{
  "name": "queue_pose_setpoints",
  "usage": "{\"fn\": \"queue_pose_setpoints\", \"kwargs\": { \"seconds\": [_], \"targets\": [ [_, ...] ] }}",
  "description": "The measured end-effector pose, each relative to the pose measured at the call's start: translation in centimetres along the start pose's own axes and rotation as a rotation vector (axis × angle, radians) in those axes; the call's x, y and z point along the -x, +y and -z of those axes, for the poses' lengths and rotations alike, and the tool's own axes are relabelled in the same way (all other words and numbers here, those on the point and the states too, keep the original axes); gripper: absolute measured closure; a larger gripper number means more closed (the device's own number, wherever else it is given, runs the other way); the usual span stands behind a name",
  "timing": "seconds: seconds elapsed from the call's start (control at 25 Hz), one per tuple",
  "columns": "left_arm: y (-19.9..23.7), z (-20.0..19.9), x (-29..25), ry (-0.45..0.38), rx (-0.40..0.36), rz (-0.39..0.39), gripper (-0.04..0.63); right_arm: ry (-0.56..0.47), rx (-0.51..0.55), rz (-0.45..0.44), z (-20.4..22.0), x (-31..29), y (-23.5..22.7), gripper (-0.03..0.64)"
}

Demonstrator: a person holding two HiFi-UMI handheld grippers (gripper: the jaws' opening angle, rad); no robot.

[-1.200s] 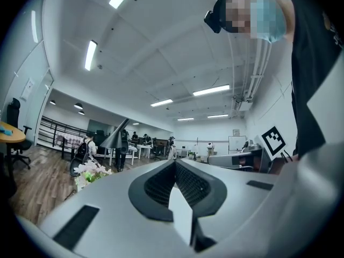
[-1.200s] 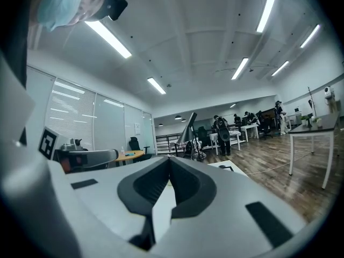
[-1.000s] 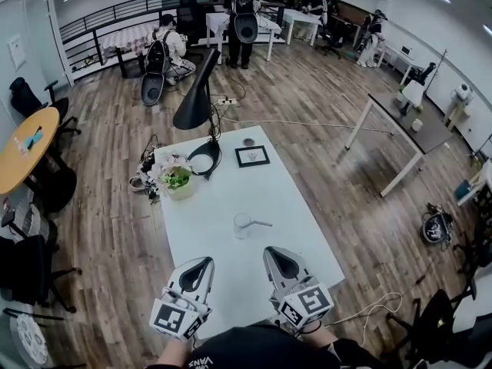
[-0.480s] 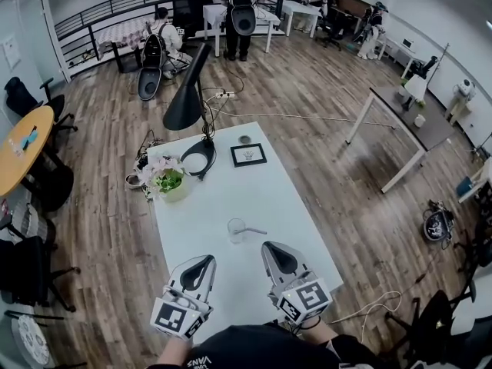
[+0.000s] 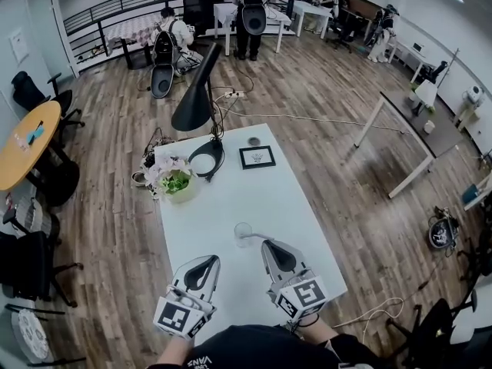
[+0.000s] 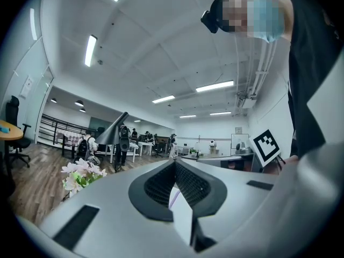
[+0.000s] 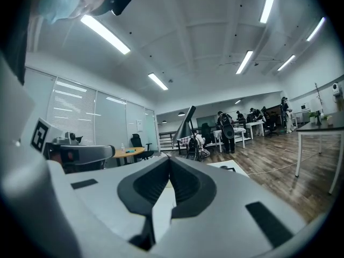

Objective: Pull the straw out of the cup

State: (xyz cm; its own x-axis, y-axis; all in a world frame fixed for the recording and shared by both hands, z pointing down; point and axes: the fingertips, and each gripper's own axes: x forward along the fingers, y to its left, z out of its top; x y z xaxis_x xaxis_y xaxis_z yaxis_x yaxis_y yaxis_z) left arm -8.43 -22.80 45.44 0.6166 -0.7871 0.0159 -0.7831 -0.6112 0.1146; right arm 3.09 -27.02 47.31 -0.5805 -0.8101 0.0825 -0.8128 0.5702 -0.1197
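I saw a long white table (image 5: pixel 231 202) on a wood floor (image 5: pixel 115 167). At its far end stood a black lamp (image 5: pixel 206 158) on its round base, a flower pot (image 5: pixel 178 184) at the left edge, a small framed picture (image 5: pixel 256 157) and a little dark disc (image 5: pixel 254 141). Nearer me stood a clear cup (image 5: pixel 243 234), its straw (image 5: pixel 260 237) leaning right.

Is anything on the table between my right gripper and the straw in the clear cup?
Nothing visible does. Only bare white table lies between the shut right gripper and the thin straw leaning out of the clear plastic cup.
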Motion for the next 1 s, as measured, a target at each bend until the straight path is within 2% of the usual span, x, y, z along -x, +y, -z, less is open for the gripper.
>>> {"fn": "queue_pose_setpoints", "kwargs": {
  "seconds": [1.0],
  "targets": [
    [-0.1,1.2,-0.4,0.022,0.021,0.006,0.584,0.173,0.001,0.026,8.9,-2.3,-1.3,0.600]
  ]
}}
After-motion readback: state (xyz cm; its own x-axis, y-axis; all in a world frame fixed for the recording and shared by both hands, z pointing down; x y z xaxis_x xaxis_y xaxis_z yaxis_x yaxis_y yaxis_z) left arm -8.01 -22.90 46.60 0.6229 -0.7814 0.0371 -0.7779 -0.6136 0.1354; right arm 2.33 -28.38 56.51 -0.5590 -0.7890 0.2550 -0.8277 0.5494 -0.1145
